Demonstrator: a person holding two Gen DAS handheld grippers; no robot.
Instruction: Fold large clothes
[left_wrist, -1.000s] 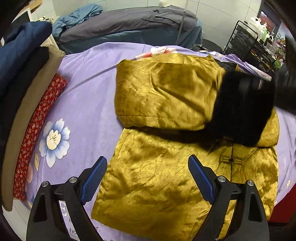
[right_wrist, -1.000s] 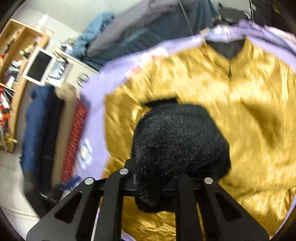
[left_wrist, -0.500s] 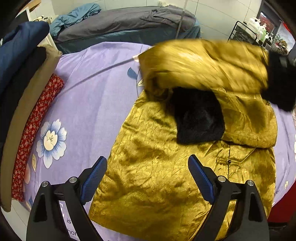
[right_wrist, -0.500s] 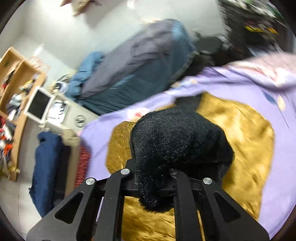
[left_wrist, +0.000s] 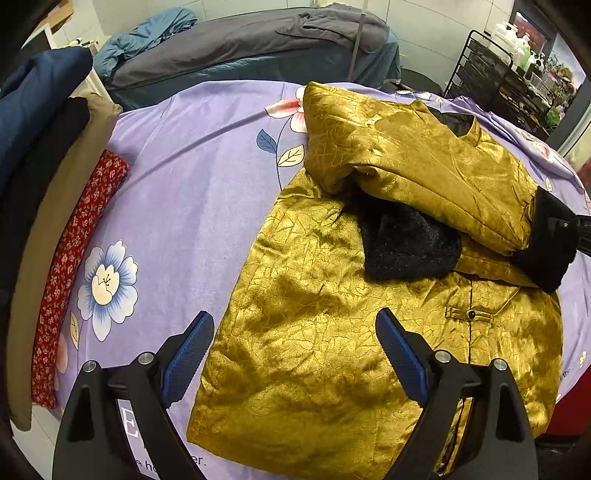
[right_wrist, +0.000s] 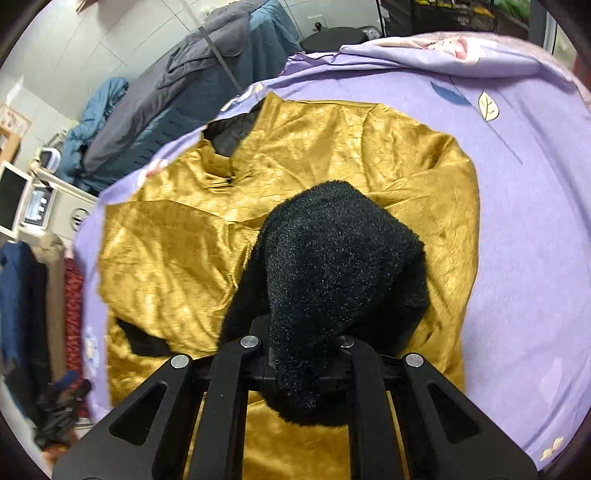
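Right tool angled steeply down — clamped on the gold jacket's black fur cuff; left tool hovers agape above the hem.

One gold jacket lay on purple sheet. Two black fur cuffs showed. Two claws: left claw, right claw. One wire rack stood behind.

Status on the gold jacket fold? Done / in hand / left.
Done: the gold jacket lies front-up on the purple floral sheet; one sleeve is folded in, its black fur cuff on the chest.
In hand: the right tool is shut on the other sleeve's fur cuff, that sleeve lying across the chest.
Left: release it, then fold the body; the hem is flat. The left tool hangs open, empty.
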